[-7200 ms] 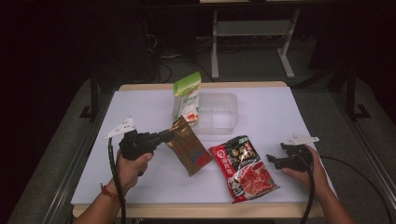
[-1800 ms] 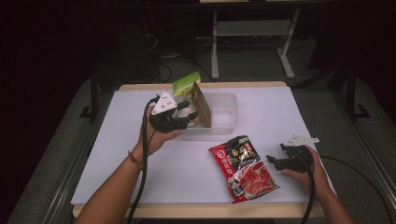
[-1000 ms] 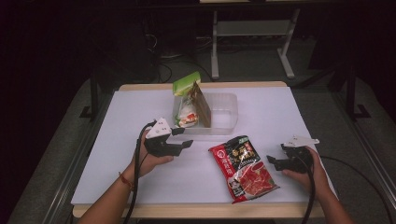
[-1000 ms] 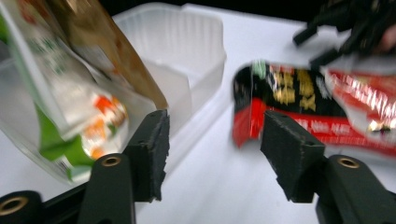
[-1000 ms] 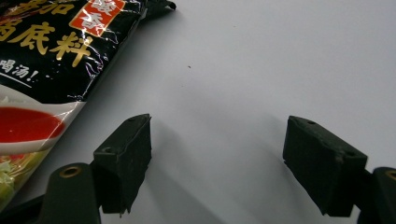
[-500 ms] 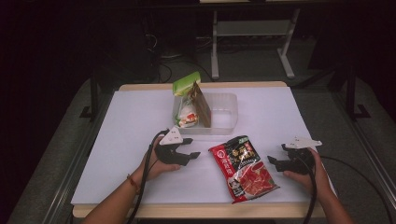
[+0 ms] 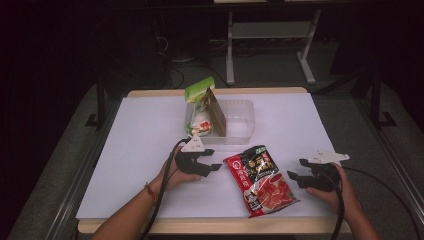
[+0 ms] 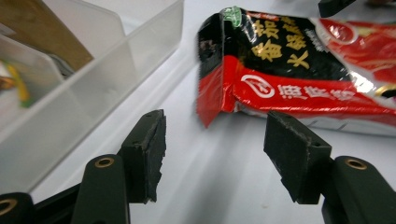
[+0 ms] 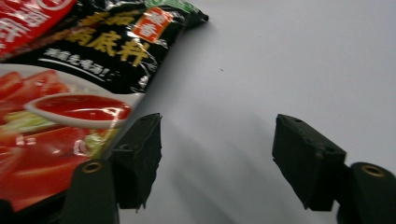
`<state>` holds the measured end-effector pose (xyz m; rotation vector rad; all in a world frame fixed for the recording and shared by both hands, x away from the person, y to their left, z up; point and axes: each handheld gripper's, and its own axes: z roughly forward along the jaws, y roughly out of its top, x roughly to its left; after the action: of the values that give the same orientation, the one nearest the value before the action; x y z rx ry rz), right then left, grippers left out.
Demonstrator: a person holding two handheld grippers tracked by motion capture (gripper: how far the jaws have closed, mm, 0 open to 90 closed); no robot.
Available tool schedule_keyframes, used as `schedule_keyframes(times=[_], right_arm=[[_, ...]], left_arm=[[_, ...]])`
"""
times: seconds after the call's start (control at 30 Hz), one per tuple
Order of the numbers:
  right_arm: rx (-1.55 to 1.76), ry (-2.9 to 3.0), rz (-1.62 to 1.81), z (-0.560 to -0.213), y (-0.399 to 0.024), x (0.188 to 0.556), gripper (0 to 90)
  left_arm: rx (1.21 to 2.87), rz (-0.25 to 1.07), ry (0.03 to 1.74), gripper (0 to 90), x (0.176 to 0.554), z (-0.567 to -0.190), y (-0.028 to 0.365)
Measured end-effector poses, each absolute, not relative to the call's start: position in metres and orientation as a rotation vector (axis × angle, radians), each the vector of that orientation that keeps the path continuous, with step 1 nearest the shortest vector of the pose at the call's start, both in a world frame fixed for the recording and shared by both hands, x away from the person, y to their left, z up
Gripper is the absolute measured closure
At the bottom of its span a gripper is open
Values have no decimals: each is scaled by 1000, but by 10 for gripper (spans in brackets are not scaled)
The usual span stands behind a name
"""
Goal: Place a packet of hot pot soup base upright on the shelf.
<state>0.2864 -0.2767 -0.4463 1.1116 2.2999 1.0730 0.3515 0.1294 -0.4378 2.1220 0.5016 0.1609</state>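
A red and black sauce packet [image 7: 261,180] lies flat on the white table, near the front edge. My left gripper [image 7: 214,168] rests just left of it, open, jaws pointing at the packet's corner [image 8: 219,93] with bare table between them [image 8: 215,140]. My right gripper [image 7: 294,178] sits just right of the packet, open; its jaws have just been closing with nothing between them [image 9: 217,140]. The packet's edge [image 9: 74,93] lies beside its left jaw. A brown packet [image 7: 216,114] and a green-topped packet [image 7: 199,91] stand in the clear container [image 7: 240,137].
The clear container wall [image 8: 93,79] is close on the left gripper's left side. White table surface [image 7: 145,140] spreads to the left and right of the container. The table's front edge [image 7: 200,224] is near both hands. The surroundings are dark floor and a stand.
The left gripper put the brown packet in the container, let go, and came back down toward the red packet's left side. The right hand has stayed where it was.
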Motion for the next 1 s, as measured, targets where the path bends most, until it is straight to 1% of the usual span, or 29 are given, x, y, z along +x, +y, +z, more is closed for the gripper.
schedule_keyframes(times=[0.07,0.1,0.13,0.17,0.23,0.3,0.43,0.47,0.5,0.53,0.57,0.67,0.8,0.87,0.97,1.0], right_arm=[[1112,2302,1122,-443,-279,284,398],[1099,2322,1150,-441,-278,282,436],[1099,2322,1150,-441,-278,282,436],[1083,2344,1150,-441,-277,281,466],[1040,2394,1164,-440,-270,279,492],[1028,2412,1163,-440,-268,278,492],[998,2428,1167,-436,-264,276,591],[995,2432,1169,-436,-263,276,652],[983,2437,1170,-435,-263,275,740],[975,2429,1174,-434,-263,274,759],[974,2428,1188,-433,-264,274,803],[959,2436,1207,-430,-261,272,896],[954,2462,1199,-430,-256,269,899],[936,2459,1106,-429,-251,269,898],[922,2475,1035,-431,-247,269,898],[933,2478,1031,-433,-246,270,896]], left_arm=[[2113,125,512,368,353,-439,128],[2110,116,517,356,353,-440,128],[2112,105,517,356,353,-440,127],[2109,92,521,354,353,-441,126],[2109,75,519,347,353,-441,124],[2117,63,510,344,353,-443,122],[2145,107,496,358,351,-443,120],[2150,120,497,382,350,-443,121],[2148,119,502,387,351,-443,122],[2147,118,504,382,351,-443,123],[2143,113,512,382,351,-443,124],[2136,83,531,370,353,-445,125],[2133,26,544,354,354,-448,122],[2138,14,546,354,353,-449,117],[2146,-43,576,334,356,-451,109],[2148,-60,583,311,356,-452,107]])
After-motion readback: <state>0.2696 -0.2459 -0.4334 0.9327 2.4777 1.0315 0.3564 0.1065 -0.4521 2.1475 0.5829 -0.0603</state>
